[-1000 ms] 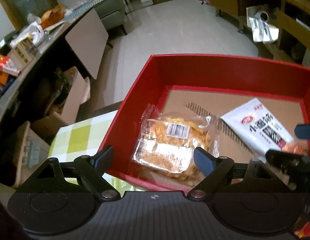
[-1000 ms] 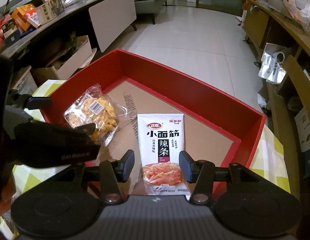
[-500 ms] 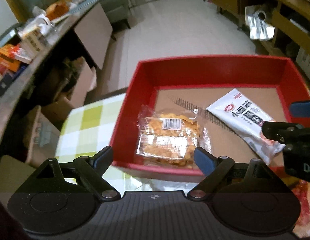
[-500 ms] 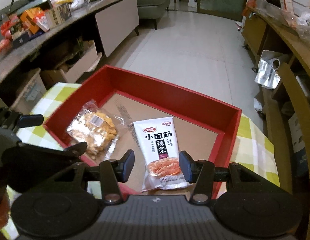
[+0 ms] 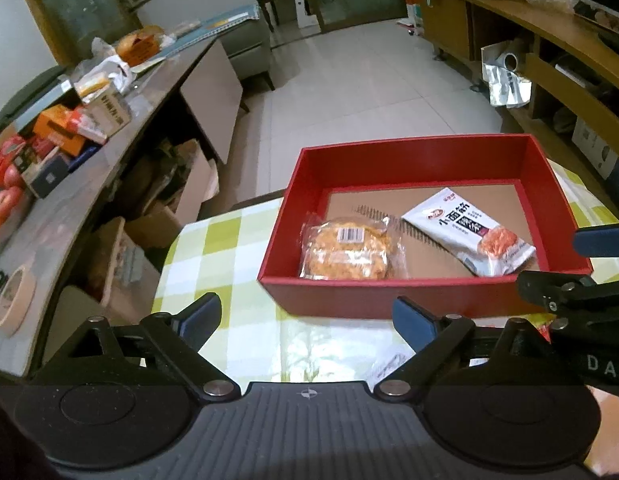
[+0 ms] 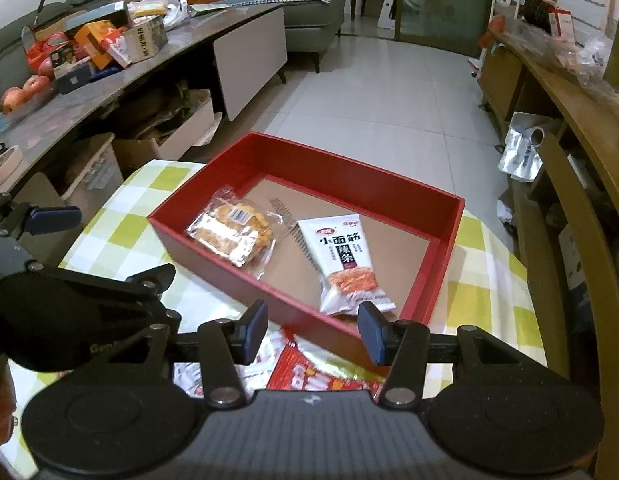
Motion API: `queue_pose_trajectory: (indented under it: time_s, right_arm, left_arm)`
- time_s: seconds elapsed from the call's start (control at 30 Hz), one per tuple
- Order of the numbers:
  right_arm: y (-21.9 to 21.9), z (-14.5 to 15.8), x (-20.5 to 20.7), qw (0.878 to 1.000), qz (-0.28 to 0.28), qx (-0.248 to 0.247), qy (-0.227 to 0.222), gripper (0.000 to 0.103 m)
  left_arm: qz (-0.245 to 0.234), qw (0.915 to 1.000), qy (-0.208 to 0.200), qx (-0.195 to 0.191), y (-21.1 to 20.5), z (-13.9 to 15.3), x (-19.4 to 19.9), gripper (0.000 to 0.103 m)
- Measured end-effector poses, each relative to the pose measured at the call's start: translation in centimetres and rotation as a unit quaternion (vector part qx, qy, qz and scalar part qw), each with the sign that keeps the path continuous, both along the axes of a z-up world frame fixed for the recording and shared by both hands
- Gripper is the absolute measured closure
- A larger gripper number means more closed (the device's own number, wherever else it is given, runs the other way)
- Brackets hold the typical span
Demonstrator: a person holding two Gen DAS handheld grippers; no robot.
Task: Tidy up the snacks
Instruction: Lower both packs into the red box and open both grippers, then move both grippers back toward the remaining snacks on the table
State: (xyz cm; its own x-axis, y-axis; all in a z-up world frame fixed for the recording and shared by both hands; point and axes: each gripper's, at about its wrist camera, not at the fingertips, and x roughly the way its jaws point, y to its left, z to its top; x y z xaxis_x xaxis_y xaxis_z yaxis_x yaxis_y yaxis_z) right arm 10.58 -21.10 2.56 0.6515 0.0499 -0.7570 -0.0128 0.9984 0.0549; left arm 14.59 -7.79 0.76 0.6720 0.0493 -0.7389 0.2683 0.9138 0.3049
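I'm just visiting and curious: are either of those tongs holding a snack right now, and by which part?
Nothing is held. The left tongs and right tongs are both open and empty; the two packets lie in the red box.

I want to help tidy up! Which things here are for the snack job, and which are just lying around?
For the snack job:
red box
clear pastry packet
white spicy-strip packet
red snack packet outside the box
left gripper and right gripper, jaws open, holding nothing

Just lying around:
apples
orange carton
tape roll
foil bag
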Motion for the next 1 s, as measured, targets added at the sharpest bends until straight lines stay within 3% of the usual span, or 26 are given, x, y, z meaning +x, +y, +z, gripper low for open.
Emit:
queue_pose_trajectory:
  time_s: [1.0]
  right_arm:
    - [2.5, -0.1, -5.2, 1.000, 0.017, 0.002, 0.006, 0.046]
  left_arm:
    - [0.009, 1.0000, 0.002, -0.001, 2.3, 0.3, -5.5, 0.008]
